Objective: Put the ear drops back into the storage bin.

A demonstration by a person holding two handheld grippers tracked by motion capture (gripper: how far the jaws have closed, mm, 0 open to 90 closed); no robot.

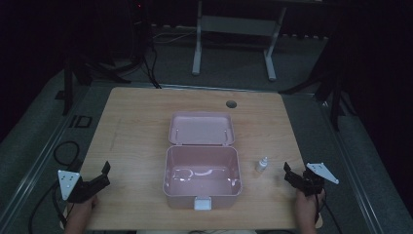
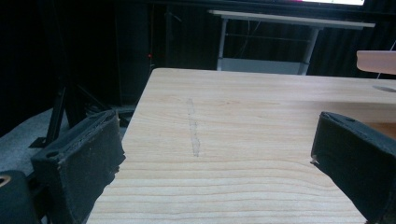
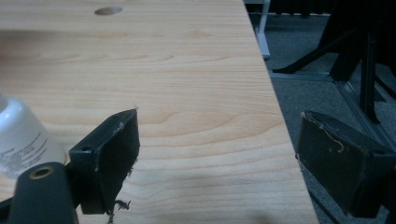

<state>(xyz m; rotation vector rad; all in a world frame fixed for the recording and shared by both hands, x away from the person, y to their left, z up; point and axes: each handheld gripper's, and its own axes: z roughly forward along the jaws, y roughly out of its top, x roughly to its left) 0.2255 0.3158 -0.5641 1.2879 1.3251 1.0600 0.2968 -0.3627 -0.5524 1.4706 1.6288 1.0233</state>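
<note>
A pink plastic box (image 1: 202,176) sits open at the middle of the wooden table (image 1: 136,126), its lid (image 1: 201,128) folded back flat behind it. A small white bottle (image 1: 262,164) stands just right of the box and also shows at the left edge of the right gripper view (image 3: 21,140). My left gripper (image 1: 101,174) rests at the table's front left corner, jaws wide apart with only bare wood between them (image 2: 215,154). My right gripper (image 1: 290,175) sits at the front right edge, a short way right of the bottle, open and empty (image 3: 217,149).
A round cable hole (image 1: 231,104) lies in the table behind the lid. The box has a white latch (image 1: 202,203) on its front wall. Beyond the table stand a white frame's legs (image 1: 197,48) and dark stands on grey carpet. Cables trail off the left edge.
</note>
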